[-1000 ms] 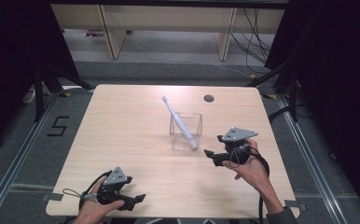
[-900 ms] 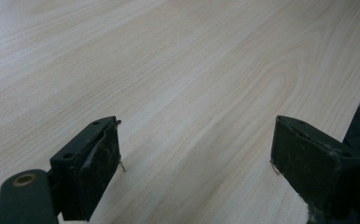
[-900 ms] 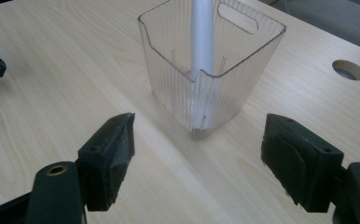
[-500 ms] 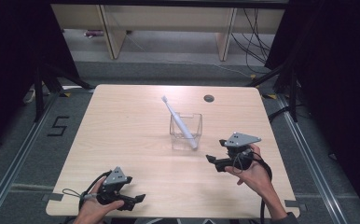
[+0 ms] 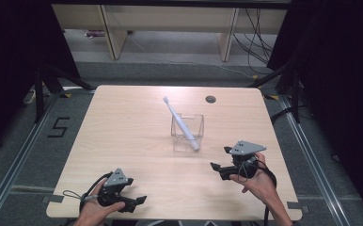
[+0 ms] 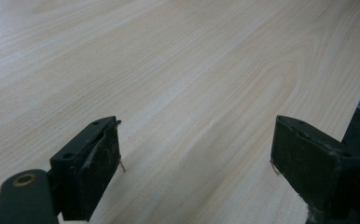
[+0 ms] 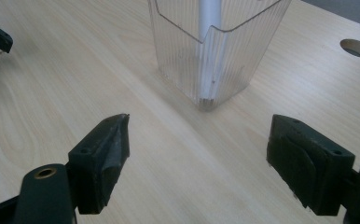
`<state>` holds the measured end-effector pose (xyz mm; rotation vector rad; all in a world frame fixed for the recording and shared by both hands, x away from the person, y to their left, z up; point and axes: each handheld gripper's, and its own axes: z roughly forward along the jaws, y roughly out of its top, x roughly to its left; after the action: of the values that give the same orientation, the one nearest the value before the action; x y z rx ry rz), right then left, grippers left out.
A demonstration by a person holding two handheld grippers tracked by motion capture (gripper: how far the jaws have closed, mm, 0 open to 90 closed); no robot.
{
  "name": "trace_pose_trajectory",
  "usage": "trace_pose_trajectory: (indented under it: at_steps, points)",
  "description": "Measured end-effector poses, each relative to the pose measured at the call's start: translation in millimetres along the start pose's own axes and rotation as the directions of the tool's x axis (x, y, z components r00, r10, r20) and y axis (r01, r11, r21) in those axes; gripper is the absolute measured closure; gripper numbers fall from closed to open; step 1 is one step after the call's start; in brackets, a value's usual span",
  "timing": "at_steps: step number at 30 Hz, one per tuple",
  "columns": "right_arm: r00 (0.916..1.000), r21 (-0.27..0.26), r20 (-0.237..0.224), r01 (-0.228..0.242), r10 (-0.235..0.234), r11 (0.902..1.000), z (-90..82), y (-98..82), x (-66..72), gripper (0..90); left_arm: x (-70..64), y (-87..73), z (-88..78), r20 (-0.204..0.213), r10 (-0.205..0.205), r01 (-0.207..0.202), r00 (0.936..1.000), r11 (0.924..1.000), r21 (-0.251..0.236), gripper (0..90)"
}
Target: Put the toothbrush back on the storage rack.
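Note:
A clear ribbed plastic cup stands near the middle of the wooden table. A white toothbrush leans in it, head up and to the far left. My right gripper hovers low to the right of the cup and points at it. Its jaws have just been opening and stand wide with nothing between them. In the right gripper view the cup rises just ahead of the right gripper, with the toothbrush handle inside. My left gripper rests near the front left edge, open and empty over bare wood.
A round cable hole sits in the table's far right part, also in the right gripper view. Dark floor with rails surrounds the table, and a low wooden shelf stands beyond it.
My right gripper has drawn back slightly from the cup toward the near edge and sunk a little. The left gripper, cup and toothbrush have not moved.

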<state>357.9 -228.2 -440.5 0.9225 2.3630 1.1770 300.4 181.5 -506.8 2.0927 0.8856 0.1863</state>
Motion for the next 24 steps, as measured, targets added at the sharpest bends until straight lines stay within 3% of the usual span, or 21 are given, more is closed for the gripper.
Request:
trace_pose_trajectory:
  at_steps: [1, 3, 9, 10, 12, 13, 15, 16, 20, 24]
  points:
    - [0.9998, -0.004, -0.003, 0.018, -0.018, 0.9998, -0.1, -1.2, -0.9, 21.7, 0.4, -0.1, 0.6, 0.001, 0.000, 0.000, 1.0000, 1.0000, -0.003, 14.9]
    - [1.0000, 0.007, -0.007, -0.004, 0.004, 1.0000, -1.6, -4.2, 0.4, 21.8, 0.5, -0.1, 0.6, 0.000, 0.001, -0.001, 1.0000, 1.0000, -0.003, 14.9]
    - [1.0000, -0.007, 0.008, -0.003, 0.003, 1.0000, -4.3, -12.8, -0.5, 21.9, -0.1, -0.2, 0.8, 0.012, -0.006, 0.006, 0.9999, 0.9999, -0.008, 14.9]
    - [1.0000, 0.001, -0.005, -0.006, 0.006, 1.0000, -4.3, -13.9, -1.0, 21.9, -1.2, -0.4, 1.6, 0.012, -0.020, 0.021, 0.9997, 0.9996, -0.020, 14.9]
    - [0.9990, 0.014, 0.000, -0.045, 0.045, 0.9989, -7.1, -16.3, 1.6, 21.9, -1.1, -0.3, 1.6, 0.013, -0.020, 0.020, 0.9997, 0.9996, -0.022, 14.9]
    - [0.9999, 0.002, -0.005, -0.012, 0.012, 0.9999, -6.1, -17.9, -1.1, 21.9, 0.0, -0.2, 0.6, 0.012, -0.006, 0.006, 0.9999, 0.9999, -0.008, 14.9]
    - [0.9994, 0.006, 0.005, -0.034, 0.034, 0.9994, -7.7, -20.4, 0.6, 21.9, 0.0, -0.1, 0.3, 0.011, -0.007, 0.008, 0.9999, 1.0000, -0.006, 14.9]
    - [0.9999, -0.001, 0.001, -0.016, 0.016, 0.9999, -8.2, -21.2, -1.3, 21.9, 0.0, -0.2, 0.5, 0.011, -0.008, 0.008, 0.9999, 0.9999, -0.008, 14.9]
    - [0.9998, 0.001, 0.003, -0.018, 0.018, 0.9998, -9.9, -27.0, -1.5, 21.9, -1.2, -0.3, 1.6, 0.014, -0.021, 0.021, 0.9997, 0.9995, -0.023, 14.9]
    - [0.9975, 0.016, 0.000, -0.071, 0.071, 0.9974, -12.6, -33.0, 2.9, 21.8, 0.1, -0.2, 0.7, 0.012, -0.007, 0.007, 0.9999, 0.9999, -0.009, 14.9]
